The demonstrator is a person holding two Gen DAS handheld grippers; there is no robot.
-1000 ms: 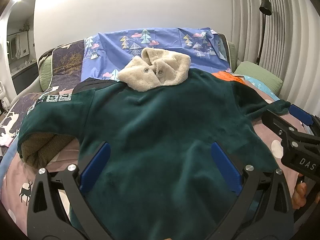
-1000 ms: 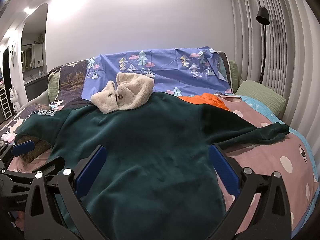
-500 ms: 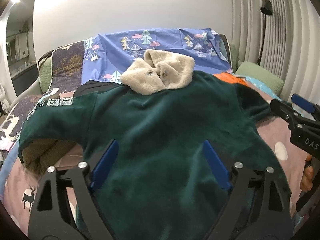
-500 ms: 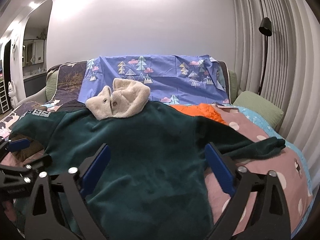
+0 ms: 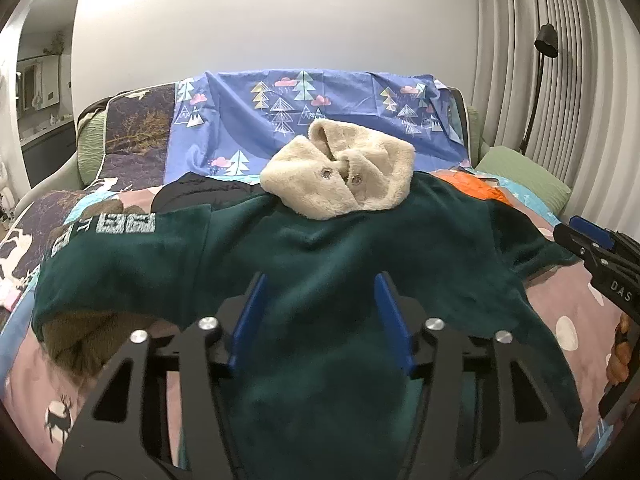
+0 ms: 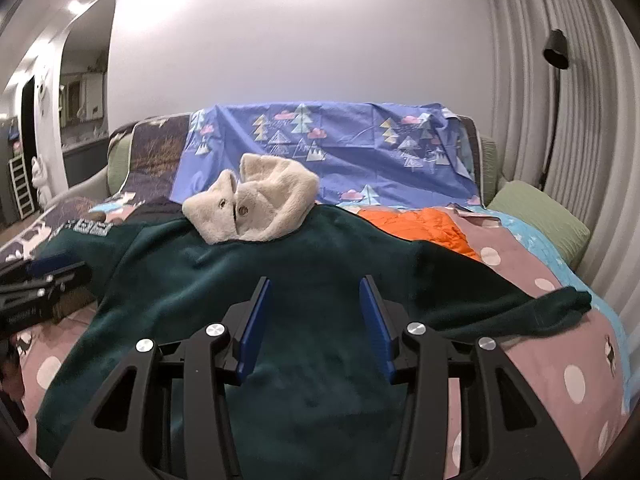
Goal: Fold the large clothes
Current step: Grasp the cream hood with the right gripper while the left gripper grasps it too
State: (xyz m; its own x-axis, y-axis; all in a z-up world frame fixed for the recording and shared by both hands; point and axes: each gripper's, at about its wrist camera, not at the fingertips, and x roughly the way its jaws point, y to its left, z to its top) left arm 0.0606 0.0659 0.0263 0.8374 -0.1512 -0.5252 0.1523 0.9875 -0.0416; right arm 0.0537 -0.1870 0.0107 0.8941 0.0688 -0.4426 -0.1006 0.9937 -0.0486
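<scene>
A large dark green fleece top (image 5: pixel 320 256) with a cream fluffy collar (image 5: pixel 340 176) lies spread flat, front up, on the bed, sleeves out to both sides; it also shows in the right wrist view (image 6: pixel 300 280). My left gripper (image 5: pixel 320 288) hovers above the top's lower middle, jaws partly open and empty. My right gripper (image 6: pixel 314 292) hovers above the same area, jaws partly open and empty. Each gripper shows at the edge of the other's view: the right one (image 5: pixel 592 240), the left one (image 6: pixel 44 276).
The bed has a pink dotted cover (image 6: pixel 560 360). An orange garment (image 6: pixel 420 224) lies behind the right sleeve. A blue tree-print sheet (image 5: pixel 320 112) drapes the headboard. A green pillow (image 6: pixel 536 216) and a floor lamp (image 6: pixel 554 80) are at the right.
Both grippers have narrowed their jaws and pulled back and up from the top. The top has not moved.
</scene>
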